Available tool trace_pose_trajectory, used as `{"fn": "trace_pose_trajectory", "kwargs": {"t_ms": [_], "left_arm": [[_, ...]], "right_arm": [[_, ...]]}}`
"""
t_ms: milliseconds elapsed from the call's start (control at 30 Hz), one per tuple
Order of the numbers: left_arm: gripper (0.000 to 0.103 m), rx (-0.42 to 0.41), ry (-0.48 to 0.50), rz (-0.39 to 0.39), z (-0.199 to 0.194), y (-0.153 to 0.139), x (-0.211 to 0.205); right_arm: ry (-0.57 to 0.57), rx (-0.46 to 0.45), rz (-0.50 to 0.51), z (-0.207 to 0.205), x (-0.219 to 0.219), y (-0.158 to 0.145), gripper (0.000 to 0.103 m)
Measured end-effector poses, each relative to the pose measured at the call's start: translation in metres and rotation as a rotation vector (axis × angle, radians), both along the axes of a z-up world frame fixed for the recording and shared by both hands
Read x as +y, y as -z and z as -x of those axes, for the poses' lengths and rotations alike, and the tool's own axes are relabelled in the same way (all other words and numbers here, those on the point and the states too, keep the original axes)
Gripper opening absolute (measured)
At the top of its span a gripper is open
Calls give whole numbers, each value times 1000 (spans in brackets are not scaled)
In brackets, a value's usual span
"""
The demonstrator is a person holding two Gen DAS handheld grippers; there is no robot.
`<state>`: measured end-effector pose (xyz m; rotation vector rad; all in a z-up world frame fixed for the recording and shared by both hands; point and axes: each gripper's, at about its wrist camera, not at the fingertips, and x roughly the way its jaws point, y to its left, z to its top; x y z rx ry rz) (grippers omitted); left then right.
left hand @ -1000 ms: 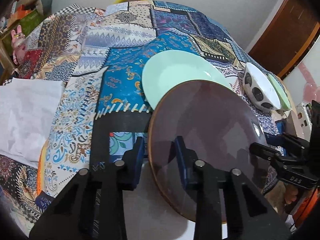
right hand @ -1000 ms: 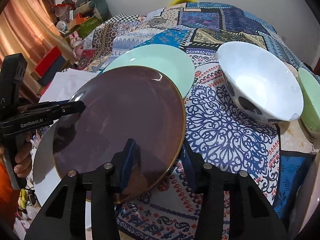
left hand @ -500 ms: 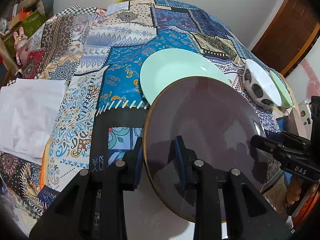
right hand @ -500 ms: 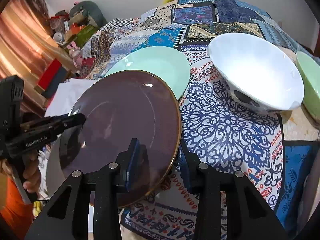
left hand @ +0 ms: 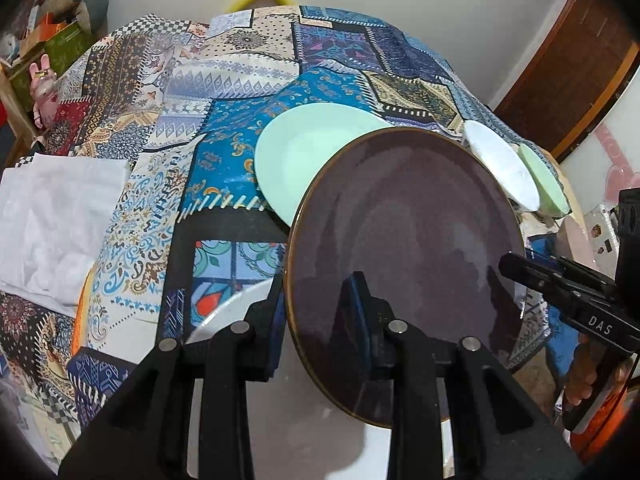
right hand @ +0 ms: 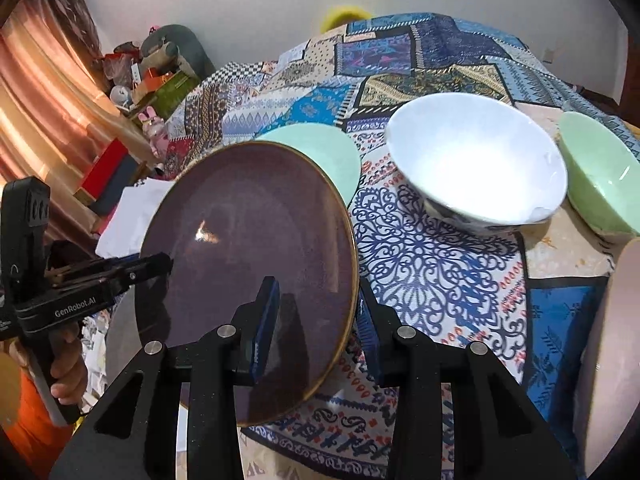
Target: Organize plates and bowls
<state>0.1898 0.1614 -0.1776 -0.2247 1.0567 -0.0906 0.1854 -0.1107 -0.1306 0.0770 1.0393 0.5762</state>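
Left wrist view first — what's the left gripper [left hand: 316, 312] doing?

— Clamped on the near rim of the round dark purple glazed plate with a gold edge [left hand: 404, 240], one pad above, one below. The right gripper [right hand: 316, 312] pinches the opposite rim the same way. The plate hangs tilted above the patchwork tablecloth [left hand: 224, 152], partly over a white plate [left hand: 224, 308] and just in front of the mint green plate [left hand: 304, 160].

— How will it handle?

— Stiff, fairly heavy, slick glaze, breakable, I'd judge. Rim grips on both sides suit it; keep it level.

— And the bowls?

— White bowl [right hand: 476, 168] and pale green bowl [right hand: 600, 180] stand touching, well to the right.
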Motion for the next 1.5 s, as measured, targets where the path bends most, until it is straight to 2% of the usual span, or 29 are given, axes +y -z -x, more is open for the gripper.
{"fn": "trace_pose_trajectory", "kwargs": {"t_ms": [500,867,1233,1500], "left_arm": [[30,-33,16,8,31,-31,-38],[30,-47,44,-5,56,-48,-74],[30,-34,79,-11,73,-50,-106],[30,3,106,-13,74,-38,-127]], "right_arm": [[25,-55,-31,23,-35,-30,35],[46,-78,-42,45,-64,-39,35],[80,-70,-54,61,-94,-36,35],[106,-37,-51,61,-113,-22,35]]}}
